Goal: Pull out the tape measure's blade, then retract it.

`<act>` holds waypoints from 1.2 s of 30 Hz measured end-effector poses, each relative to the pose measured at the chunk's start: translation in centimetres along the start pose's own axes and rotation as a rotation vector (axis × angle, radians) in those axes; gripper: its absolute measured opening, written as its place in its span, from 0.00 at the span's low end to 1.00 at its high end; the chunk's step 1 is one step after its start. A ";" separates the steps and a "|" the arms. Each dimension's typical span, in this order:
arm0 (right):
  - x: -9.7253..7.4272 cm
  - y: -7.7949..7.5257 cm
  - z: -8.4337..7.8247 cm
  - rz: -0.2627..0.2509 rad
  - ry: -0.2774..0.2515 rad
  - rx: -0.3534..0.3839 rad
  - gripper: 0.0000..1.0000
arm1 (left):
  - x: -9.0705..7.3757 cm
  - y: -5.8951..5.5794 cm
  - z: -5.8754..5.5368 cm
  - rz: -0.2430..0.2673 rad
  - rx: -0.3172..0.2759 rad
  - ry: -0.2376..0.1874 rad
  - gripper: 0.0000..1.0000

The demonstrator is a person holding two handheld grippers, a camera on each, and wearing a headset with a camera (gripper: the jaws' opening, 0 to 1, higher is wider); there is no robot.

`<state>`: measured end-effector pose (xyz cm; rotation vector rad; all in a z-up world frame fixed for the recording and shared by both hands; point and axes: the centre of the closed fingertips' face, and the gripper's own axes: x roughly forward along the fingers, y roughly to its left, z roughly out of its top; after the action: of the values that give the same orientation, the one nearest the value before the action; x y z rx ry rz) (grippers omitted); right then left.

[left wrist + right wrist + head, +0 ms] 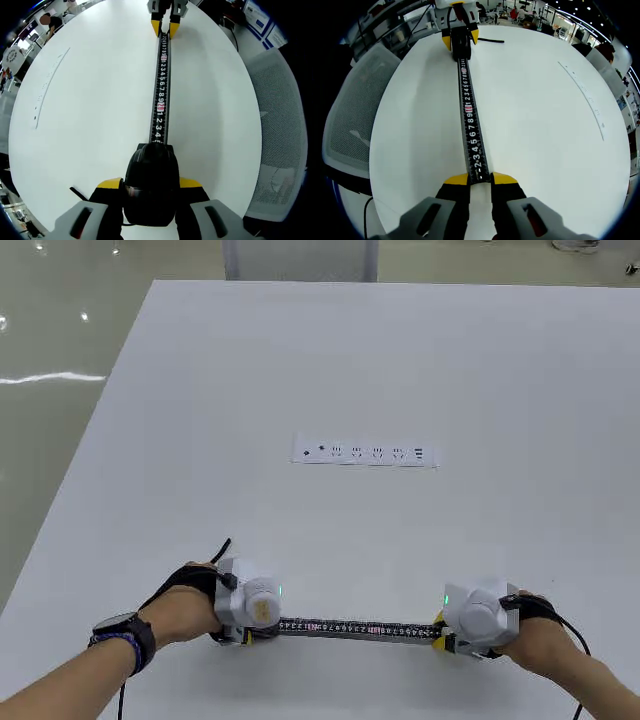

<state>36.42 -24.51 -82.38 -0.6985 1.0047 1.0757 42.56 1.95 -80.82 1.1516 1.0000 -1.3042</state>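
The tape measure's black case (151,180) sits between the yellow-tipped jaws of my left gripper (150,186), which is shut on it. Its black blade (161,85) with white numbers runs straight across the white table to my right gripper (166,24). From the other end, my right gripper (480,179) is shut on the blade's tip, and the blade (468,105) leads to the case (460,42) in the left gripper. In the head view the left gripper (250,612) and right gripper (470,622) hold the blade (355,628) stretched level just above the table's near edge.
A white power strip (365,453) lies flat in the middle of the white table (350,360). A black cable (218,550) trails behind the left hand. A mesh office chair (350,115) stands beside the table; another chair back (300,258) shows at the far edge.
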 end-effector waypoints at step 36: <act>-6.1 0.4 -1.4 -0.155 -0.336 0.498 0.38 | -7.1 0.4 -0.1 0.138 -0.375 -0.389 0.46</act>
<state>34.75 -27.88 -77.38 -0.1771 0.8610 0.7327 42.68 3.26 -73.85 0.6381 0.8150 -1.1158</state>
